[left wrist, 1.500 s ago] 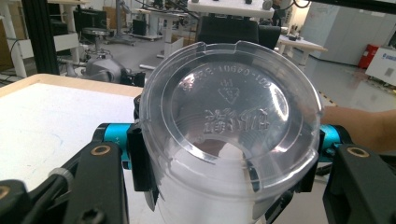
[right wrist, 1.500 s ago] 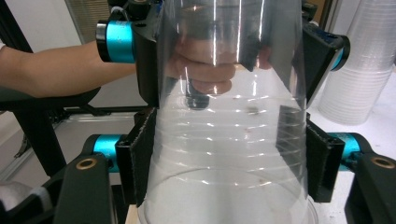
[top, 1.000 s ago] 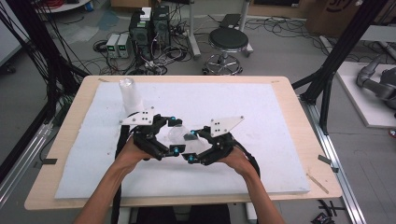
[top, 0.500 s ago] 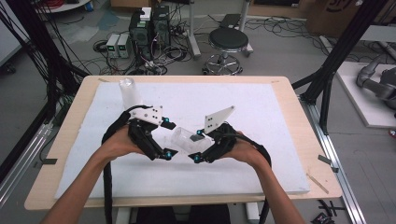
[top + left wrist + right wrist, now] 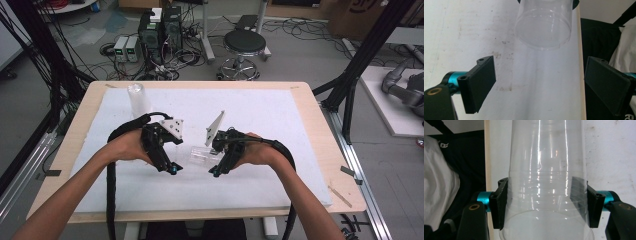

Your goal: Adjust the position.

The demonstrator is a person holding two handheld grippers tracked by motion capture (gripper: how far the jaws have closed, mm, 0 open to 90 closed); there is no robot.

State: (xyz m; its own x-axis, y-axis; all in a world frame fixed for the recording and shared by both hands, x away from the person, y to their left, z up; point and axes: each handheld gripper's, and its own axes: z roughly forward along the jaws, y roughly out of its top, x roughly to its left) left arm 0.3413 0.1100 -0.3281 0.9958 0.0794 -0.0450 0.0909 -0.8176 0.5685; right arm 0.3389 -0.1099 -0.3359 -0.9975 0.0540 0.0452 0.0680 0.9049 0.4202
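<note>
A clear plastic cup (image 5: 201,155) hangs on its side above the white mat (image 5: 280,125), held between my hands. My right gripper (image 5: 213,164) is shut on it. In the right gripper view both pads (image 5: 500,202) press the cup's wall (image 5: 546,170) near its rim, around my right gripper (image 5: 544,202). My left gripper (image 5: 172,161) stands open just left of the cup. In the left gripper view the cup's base (image 5: 543,27) floats ahead of my left gripper (image 5: 541,82). Its jaws have just been closing, with nothing between them.
A second clear cup (image 5: 137,97) stands upright at the mat's back left. The wooden table edge (image 5: 200,216) runs along the front, close to the person's dark clothing (image 5: 599,37). A stool (image 5: 244,45) and cabled equipment sit on the floor beyond the table.
Both hands have risen and drawn apart. The cup has stayed in the right gripper, and the left gripper now stands off its base.
</note>
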